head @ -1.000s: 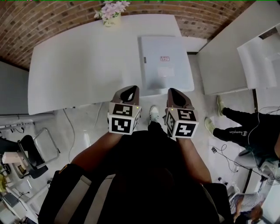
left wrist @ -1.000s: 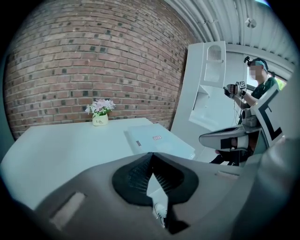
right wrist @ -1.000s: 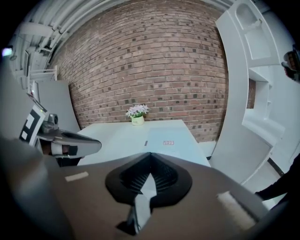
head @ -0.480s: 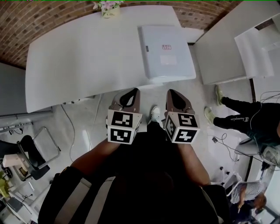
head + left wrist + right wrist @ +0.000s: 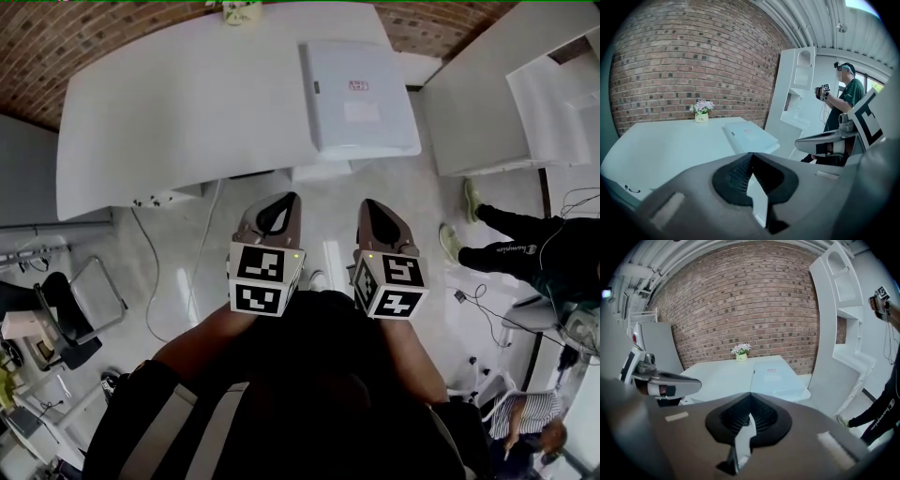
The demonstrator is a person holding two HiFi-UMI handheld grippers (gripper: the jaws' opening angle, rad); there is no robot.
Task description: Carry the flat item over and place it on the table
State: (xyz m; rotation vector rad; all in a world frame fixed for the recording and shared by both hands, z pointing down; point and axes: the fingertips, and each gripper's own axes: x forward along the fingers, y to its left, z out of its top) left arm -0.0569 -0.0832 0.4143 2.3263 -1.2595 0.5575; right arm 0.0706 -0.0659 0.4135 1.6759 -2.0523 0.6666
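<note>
The flat item (image 5: 358,94) is a thin white panel with a small red label. It lies on the right end of the white table (image 5: 187,103), overhanging the near edge a little. My left gripper (image 5: 281,202) and right gripper (image 5: 373,206) hang side by side over the floor, short of the table edge. Both are shut with nothing between the jaws. The left gripper view shows the panel (image 5: 750,137) beyond the closed left gripper (image 5: 750,157). In the right gripper view the panel (image 5: 776,377) lies past the shut right gripper (image 5: 749,397).
A small flower pot (image 5: 701,112) stands at the table's far edge against the brick wall. A tall white shelf unit (image 5: 843,324) and a grey panel (image 5: 478,112) are to the right. Another person (image 5: 525,272) stands at the right. A chair (image 5: 75,319) is at the left.
The table and panel have slid up and away in the head view, so both grippers now sit farther back from the table edge. Both stay shut.
</note>
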